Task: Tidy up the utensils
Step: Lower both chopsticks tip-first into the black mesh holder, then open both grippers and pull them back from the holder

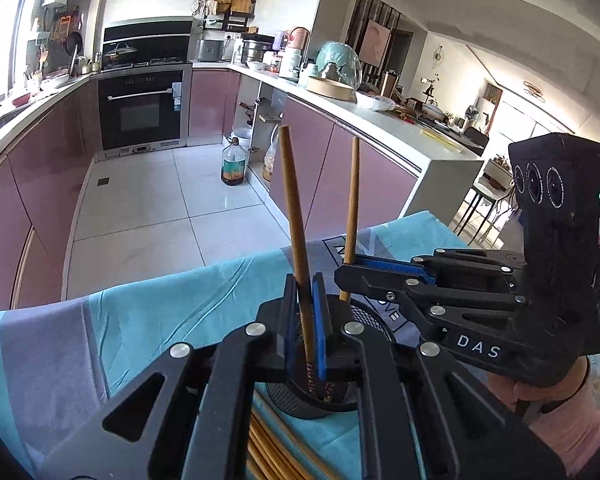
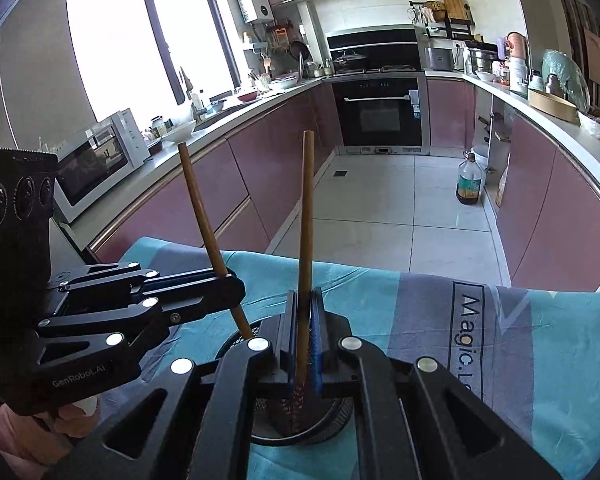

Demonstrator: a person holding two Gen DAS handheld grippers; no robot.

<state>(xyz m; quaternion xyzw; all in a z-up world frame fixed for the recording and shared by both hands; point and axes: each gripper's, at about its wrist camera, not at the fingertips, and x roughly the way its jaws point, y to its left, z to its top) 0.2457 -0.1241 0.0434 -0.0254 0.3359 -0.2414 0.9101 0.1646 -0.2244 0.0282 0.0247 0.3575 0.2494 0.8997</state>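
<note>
Chopsticks were the objects being sorted, and two of them stood nearly upright, one pinched in each hand-held gripper. The left hand-held gripper was closed on a brown chopstick, its blue-lined pads pressed against the lower part of the stick; the patterned tip reached down into a round black mesh holder directly beneath the jaws. The right hand-held gripper was likewise clamped on a second chopstick, whose decorated tip also dipped inside the same holder. Both sticks leaned slightly, their blunt ends pointing up. The two grippers sat close together over the holder, the right one seen just to the right in the left view, with a hand in a pink sleeve gripping its handle. The holder rested on a blue and grey cloth spread over the counter. More loose chopsticks lay on the cloth just beside the holder, at the near edge. Beyond the cloth was a kitchen with pink cabinets, a black oven, a white tiled floor and an oil bottle standing on it.
</note>
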